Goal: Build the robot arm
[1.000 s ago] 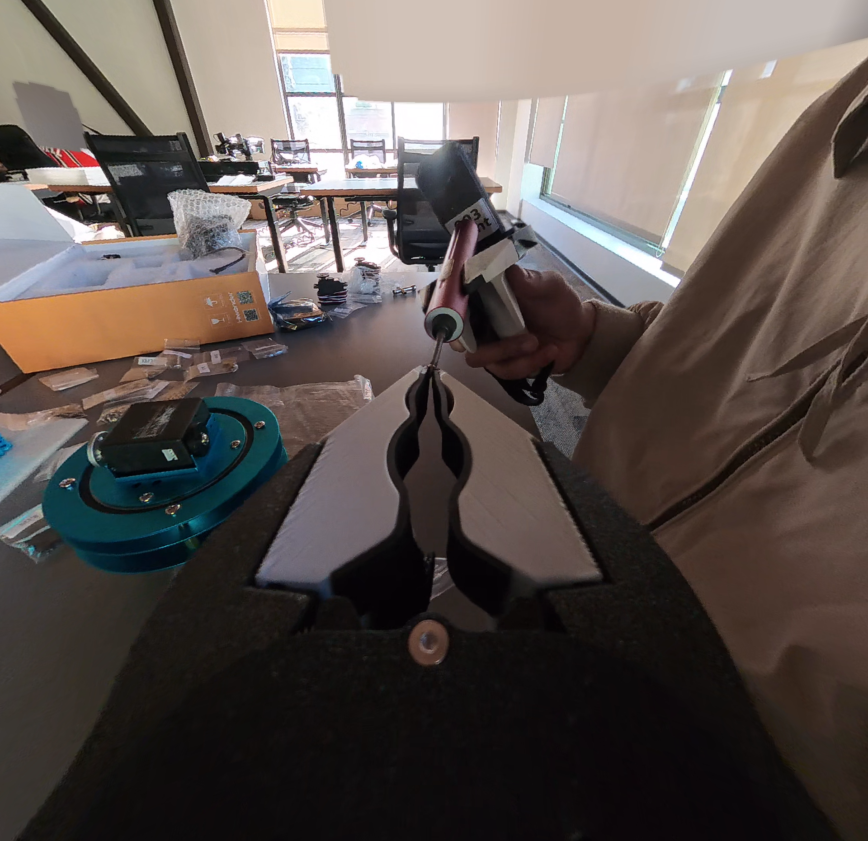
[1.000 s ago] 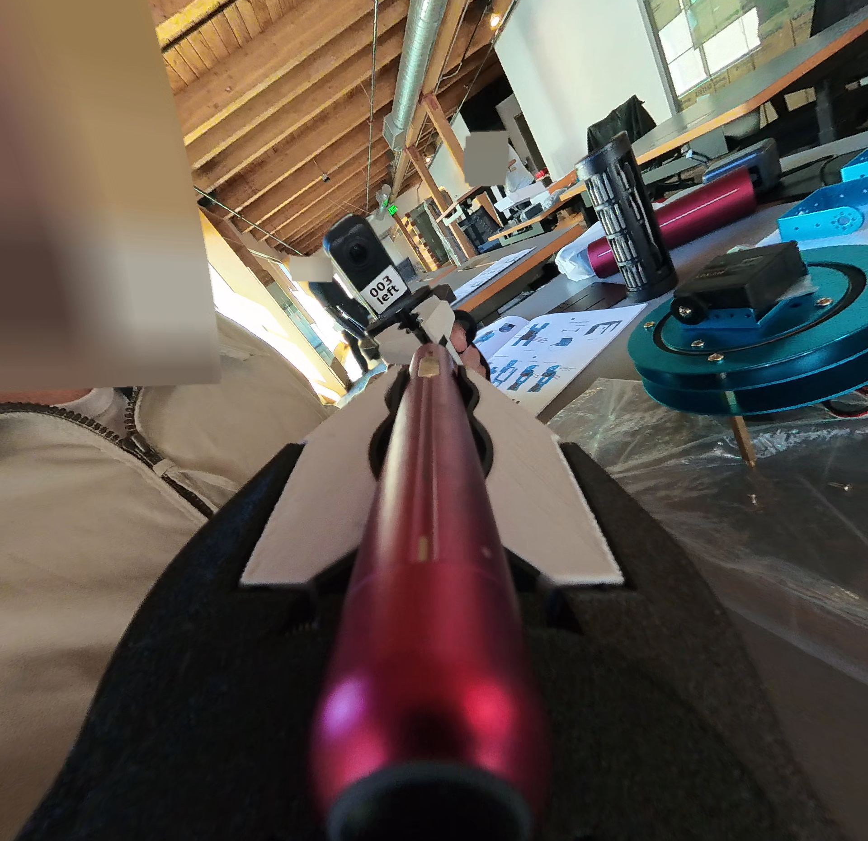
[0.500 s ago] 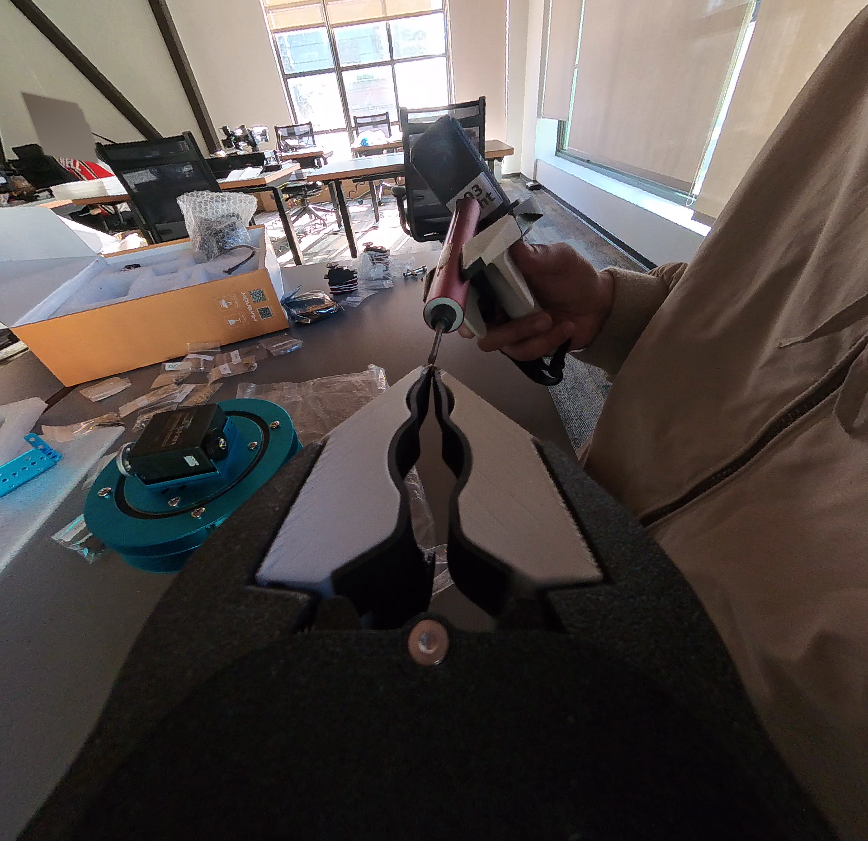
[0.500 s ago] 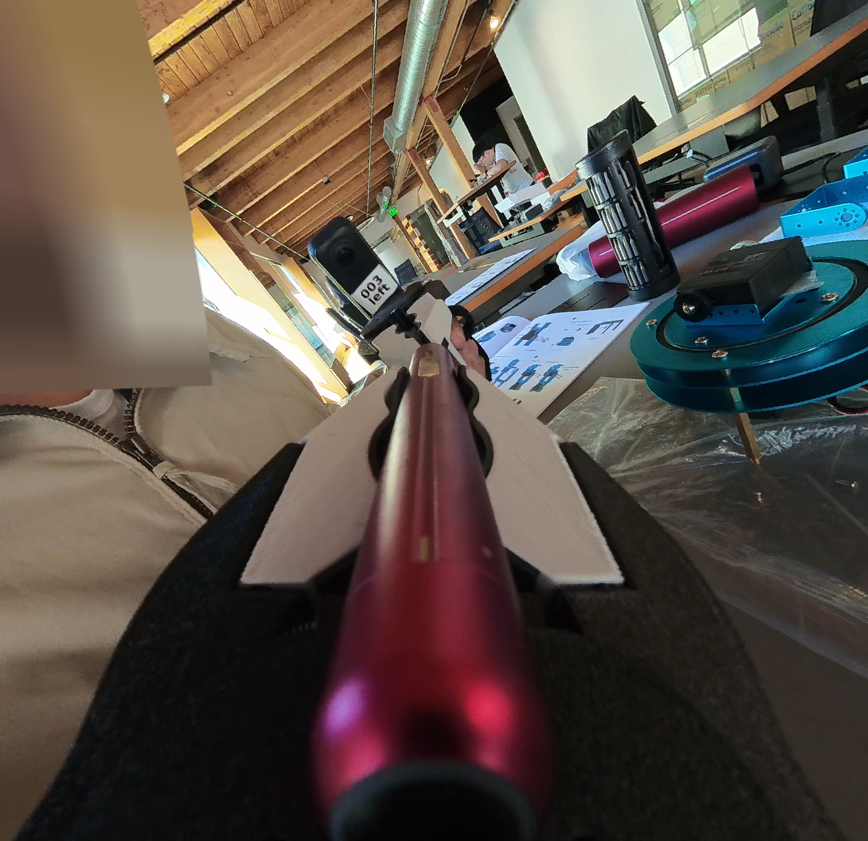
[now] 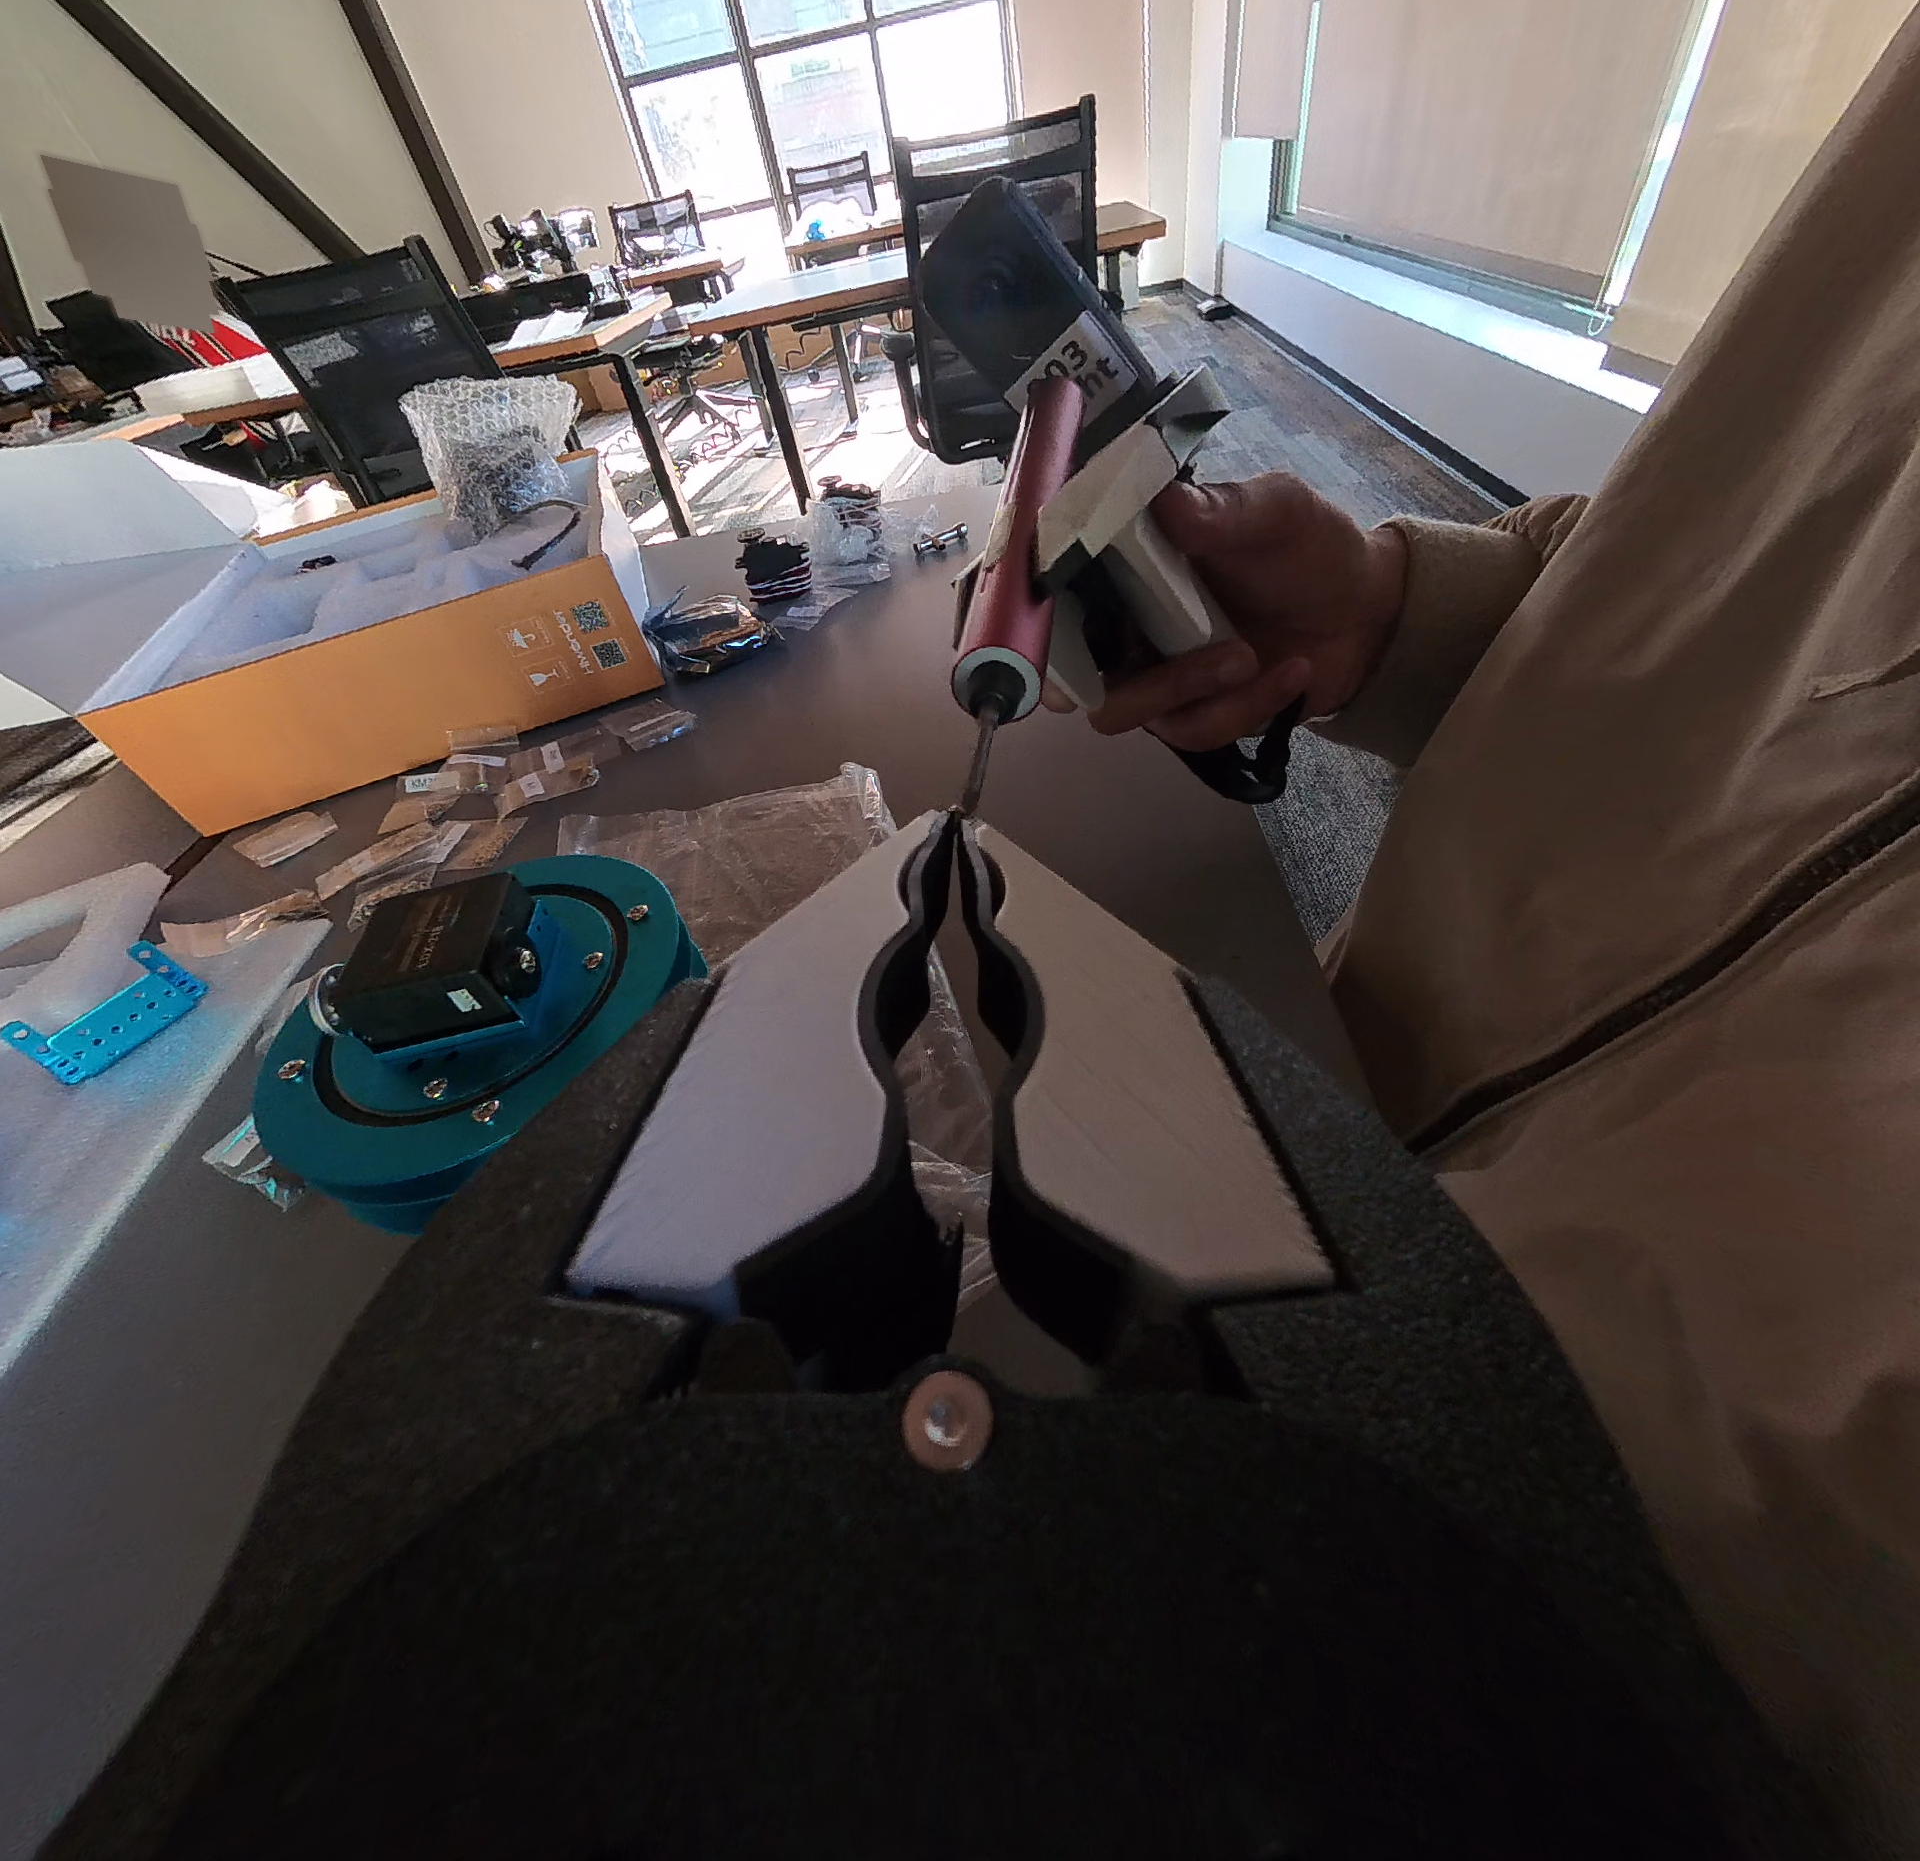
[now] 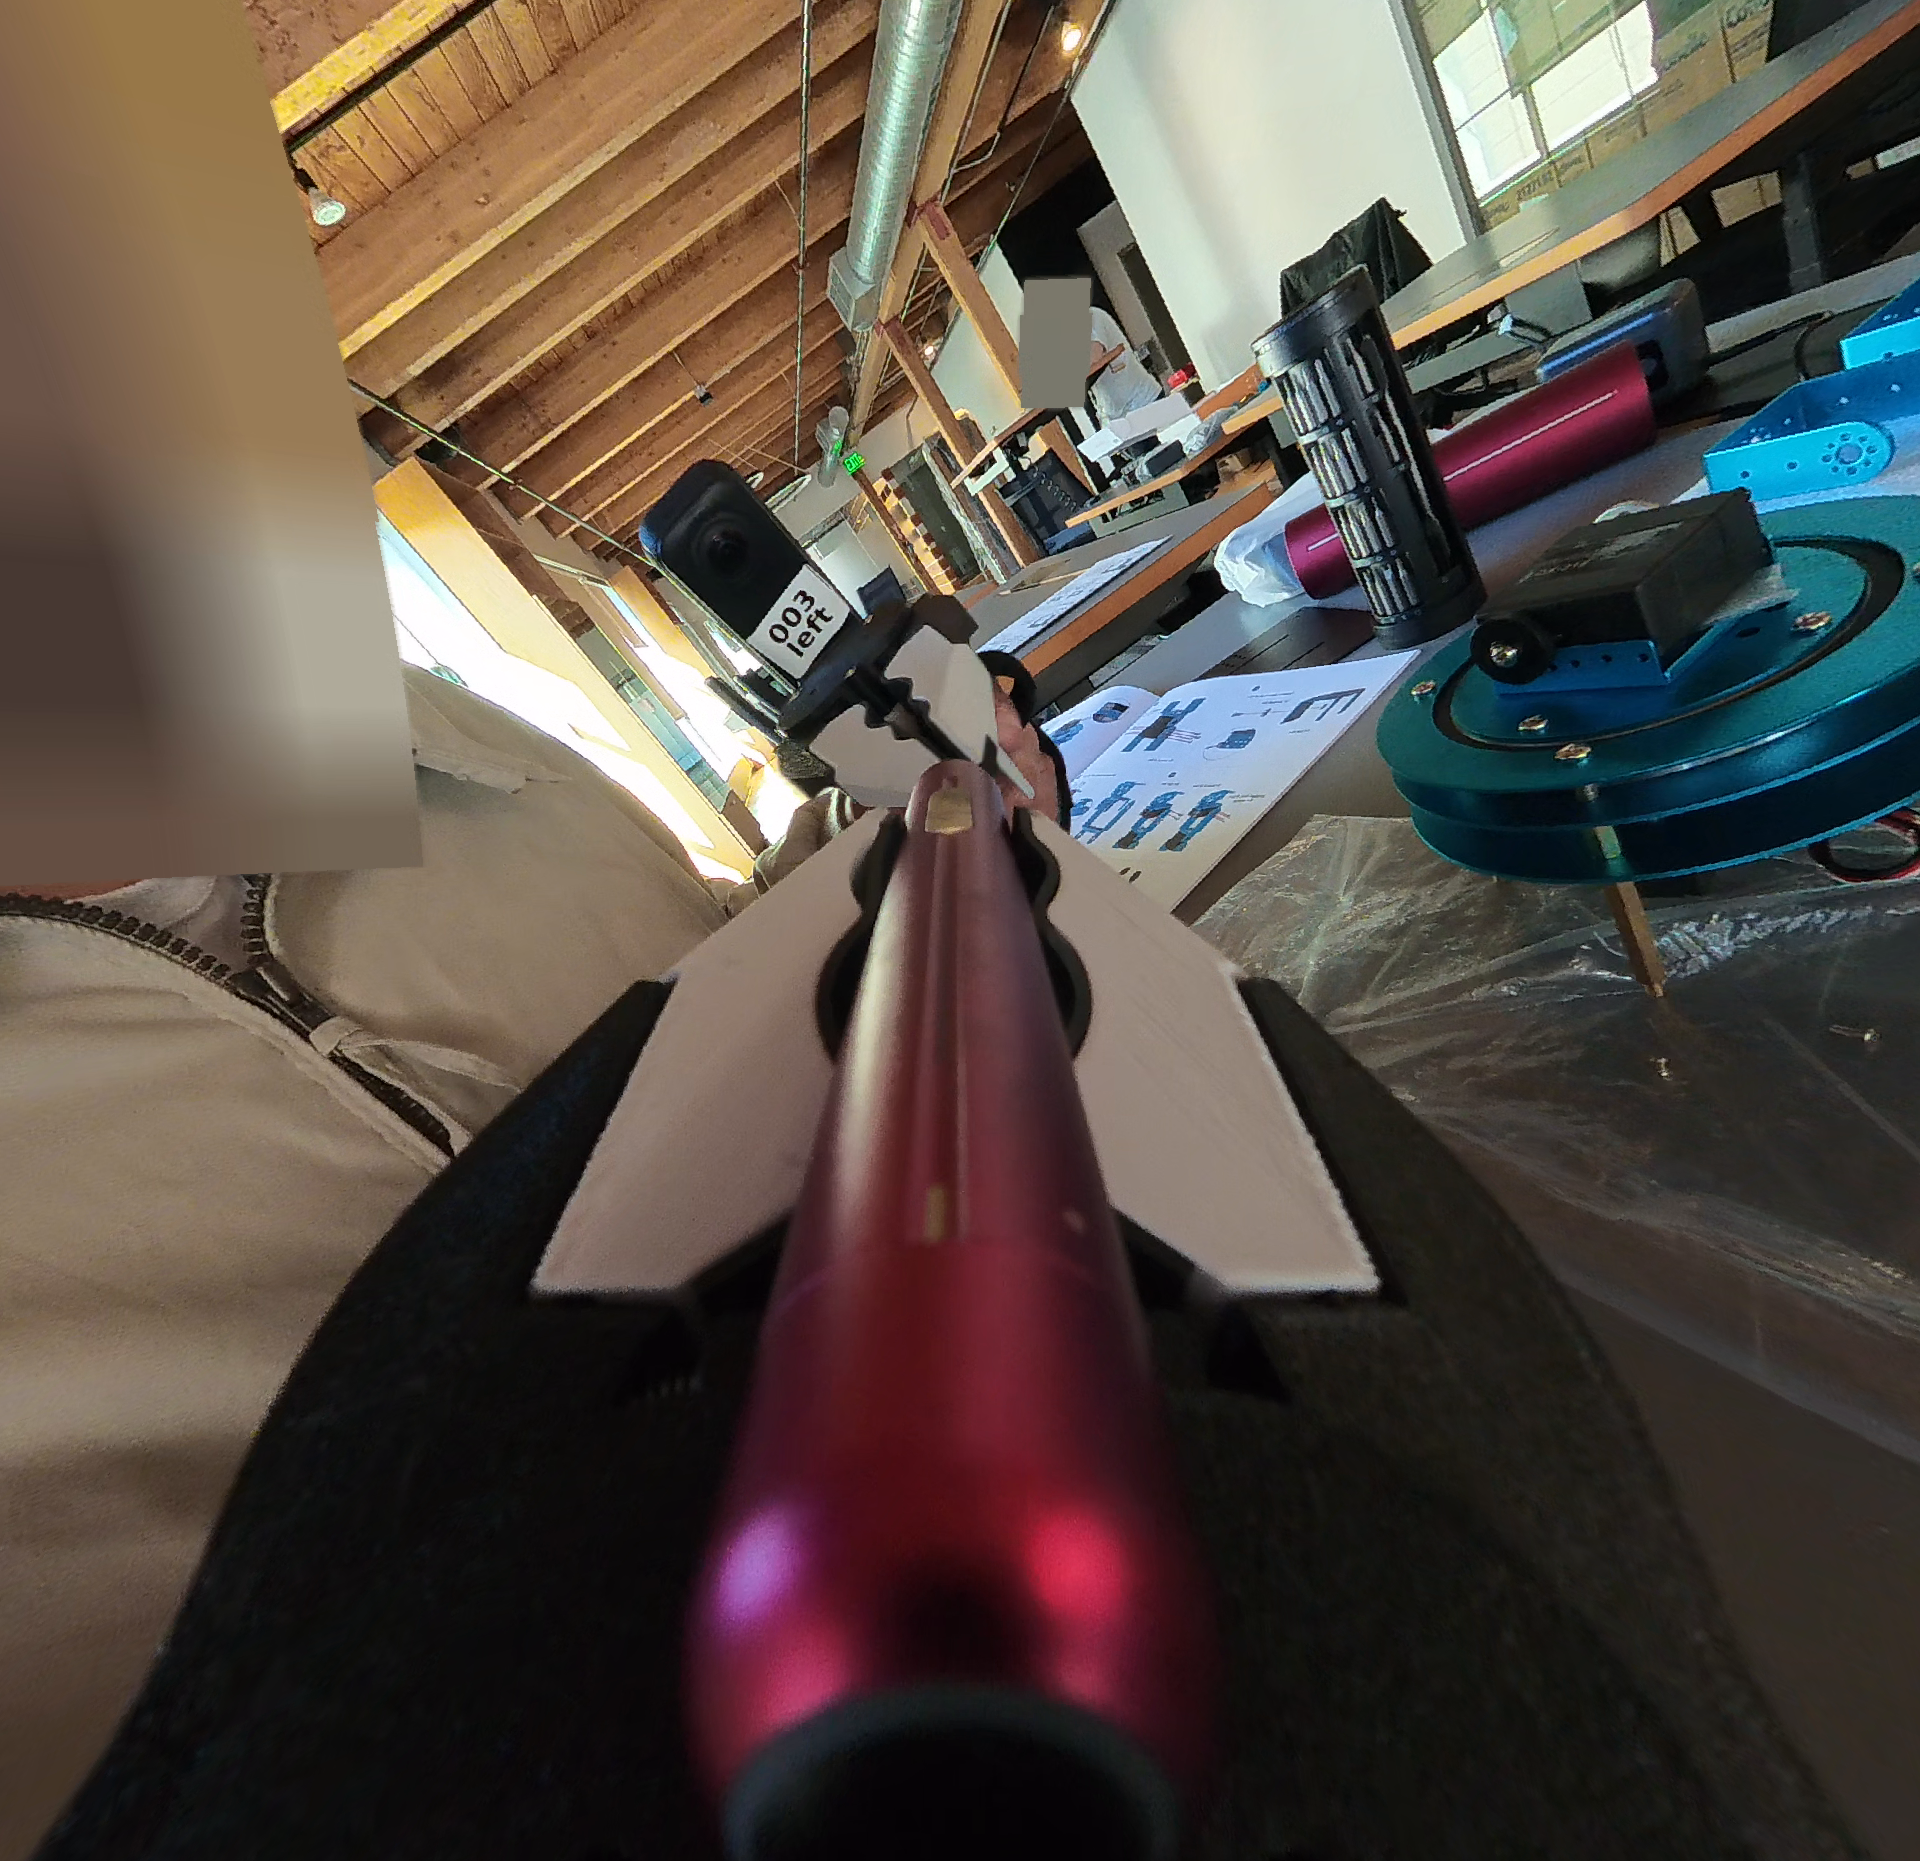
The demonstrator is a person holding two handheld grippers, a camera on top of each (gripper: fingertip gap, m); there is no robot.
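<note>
My left gripper is shut, its fingertips held above the dark table. Whether something tiny is pinched at the tips I cannot tell. My right gripper is shut on a red screwdriver that lies along its fingers. In the left wrist view the right gripper is held in a hand, and the red screwdriver points down with its thin bit touching my left fingertips. The left gripper shows just beyond the screwdriver's end. A teal round base carrying a black servo sits on the table to the left.
An orange-and-white box, small parts bags, a clear plastic sheet and a blue bracket lie on the table. An open booklet, black cylinder and red tube stand behind. The person's beige jacket is close on the right. The gap from one gripper's tips to the other's is roughly 6 centimetres.
Both grippers stay shut with the screwdriver bit at the left fingertips. The left view has tilted and shifted, so the teal base now sits closer to the left fingers.
</note>
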